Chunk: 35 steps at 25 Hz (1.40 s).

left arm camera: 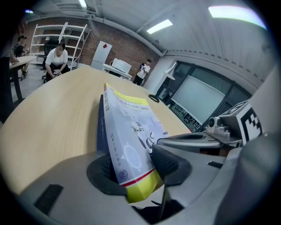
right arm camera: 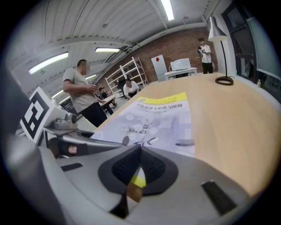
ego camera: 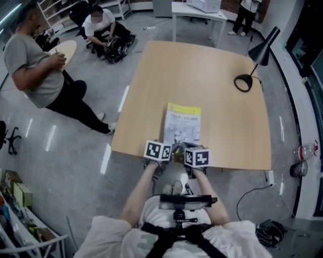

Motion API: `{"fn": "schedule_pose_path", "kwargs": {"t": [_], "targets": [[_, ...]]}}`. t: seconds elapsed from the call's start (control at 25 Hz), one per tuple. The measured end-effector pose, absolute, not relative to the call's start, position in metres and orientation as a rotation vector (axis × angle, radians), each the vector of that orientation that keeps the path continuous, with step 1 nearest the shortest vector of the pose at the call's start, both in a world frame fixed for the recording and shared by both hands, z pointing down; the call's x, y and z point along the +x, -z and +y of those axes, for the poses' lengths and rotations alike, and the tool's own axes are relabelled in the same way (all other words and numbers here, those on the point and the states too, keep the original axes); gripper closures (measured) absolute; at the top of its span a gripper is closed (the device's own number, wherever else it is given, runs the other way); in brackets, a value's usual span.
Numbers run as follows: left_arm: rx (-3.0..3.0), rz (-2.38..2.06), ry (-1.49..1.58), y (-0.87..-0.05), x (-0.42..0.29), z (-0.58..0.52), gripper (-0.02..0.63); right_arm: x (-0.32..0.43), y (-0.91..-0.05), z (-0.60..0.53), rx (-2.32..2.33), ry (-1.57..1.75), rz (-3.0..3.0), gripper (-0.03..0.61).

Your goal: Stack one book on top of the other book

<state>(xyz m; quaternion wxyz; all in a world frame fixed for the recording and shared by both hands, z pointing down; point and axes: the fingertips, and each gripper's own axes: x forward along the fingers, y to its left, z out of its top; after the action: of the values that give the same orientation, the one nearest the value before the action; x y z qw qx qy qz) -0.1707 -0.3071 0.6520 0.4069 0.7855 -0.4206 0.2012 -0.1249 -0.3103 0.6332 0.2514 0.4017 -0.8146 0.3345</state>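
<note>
A white book with a yellow band [ego camera: 182,126] lies near the front edge of the wooden table [ego camera: 202,70], squarely on a dark blue book [left arm camera: 100,127]. My left gripper [left arm camera: 136,167] is shut on the near edge of this pair; one pad lies against the white cover [left arm camera: 131,127], the other against the blue one. My right gripper [right arm camera: 139,151] sits beside it at the same edge with its pads meeting. A yellow sliver of the book [right arm camera: 160,116] shows in the slit behind them. In the head view the two grippers [ego camera: 170,151] [ego camera: 185,152] sit side by side.
A black desk lamp [ego camera: 252,65] stands at the table's far right. A person in a grey shirt [ego camera: 35,65] stands left of the table and another sits farther back [ego camera: 103,25]. A white table [ego camera: 199,12] stands beyond. Cables lie on the floor at the right.
</note>
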Motion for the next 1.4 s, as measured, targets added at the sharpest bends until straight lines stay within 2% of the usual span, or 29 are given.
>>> {"fn": "schedule_pose_path", "kwargs": {"t": [0.4,0.56,0.96,1.16,1.4], "targets": [[1.959,-1.212,-0.590,-0.655,-0.179,-0.300,0.386,-0.129,-0.635,-0.306,1.077,-0.917,-2.215,0.581],[1.856,-1.298,-0.640,-0.670,-0.197,-0.294,0.276,-0.129,-0.637,-0.306,1.073,-0.929,-2.216,0.581],[1.943,-1.483,-0.779,-0.654,-0.217,-0.307,0.278,-0.123,-0.638,-0.303,1.085,-1.009,-2.224,0.581],[1.984,-1.547,-0.634,-0.620,-0.227,-0.319,0.278,-0.116,-0.619,-0.309,1.127,-1.008,-2.257,0.581],[2.071,-1.585,-0.398,-0.557,-0.226,-0.344,0.278,-0.109,-0.557,-0.331,1.183,-0.953,-2.437,0.581]]}}
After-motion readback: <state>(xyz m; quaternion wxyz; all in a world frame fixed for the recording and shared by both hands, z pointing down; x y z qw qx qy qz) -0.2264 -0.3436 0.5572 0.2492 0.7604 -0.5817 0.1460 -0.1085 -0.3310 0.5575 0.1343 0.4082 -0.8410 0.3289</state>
